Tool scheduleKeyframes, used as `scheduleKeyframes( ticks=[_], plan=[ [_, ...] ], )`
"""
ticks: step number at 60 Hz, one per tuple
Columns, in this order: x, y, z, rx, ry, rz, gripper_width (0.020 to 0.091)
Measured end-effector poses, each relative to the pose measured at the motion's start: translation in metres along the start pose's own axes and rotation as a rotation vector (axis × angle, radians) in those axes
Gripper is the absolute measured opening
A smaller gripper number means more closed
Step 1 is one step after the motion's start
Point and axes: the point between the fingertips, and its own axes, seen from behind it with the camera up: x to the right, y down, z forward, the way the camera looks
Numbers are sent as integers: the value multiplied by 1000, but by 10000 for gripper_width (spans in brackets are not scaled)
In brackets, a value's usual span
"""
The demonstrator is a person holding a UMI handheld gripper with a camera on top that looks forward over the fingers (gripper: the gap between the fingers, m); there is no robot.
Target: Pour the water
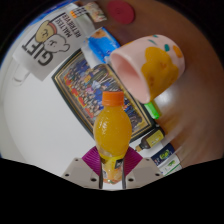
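An orange drink bottle (112,128) with an orange cap stands between my fingers, and my gripper (111,168) is shut on its lower body, the purple pads (92,160) pressing on both sides. The whole view is tilted, so the bottle leans with its cap toward a pink cup (148,62). That cup has orange and white print and lies tipped in the view, its open mouth facing the bottle's cap just beyond it. No liquid shows leaving the bottle.
A framed colourful board (88,80) lies on the white table (35,115) behind the bottle. A white box printed "GIFT" (42,55) sits beyond it. Small green and white packets (160,150) lie beside my fingers. A pink round thing (120,10) sits far off.
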Motion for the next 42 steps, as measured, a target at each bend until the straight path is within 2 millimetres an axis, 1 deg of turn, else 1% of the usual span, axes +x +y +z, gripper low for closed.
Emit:
scheduleKeyframes(
  ticks=[1,6,12,18,25,28,32,33,34,39,40,42],
  plan=[
    [2,-2,-3,10,11,12,249],
    [9,-9,0,0,29,27,249],
    [14,-6,-2,-25,75,-27,248],
    [17,1,-3,-55,160,-230,251],
    [4,6,-12,-103,240,-592,250],
    [-8,3,-14,-101,264,-787,249],
    [-31,-9,-19,-92,297,-1083,250],
    [-41,-14,-23,-89,293,-1159,250],
    [-46,-15,-21,-77,307,-1235,251],
    [-85,-30,-27,-29,318,-1601,251],
    [-96,-36,-32,-16,309,-1662,251],
    [-111,-49,-33,19,317,-1769,251]
  ],
)
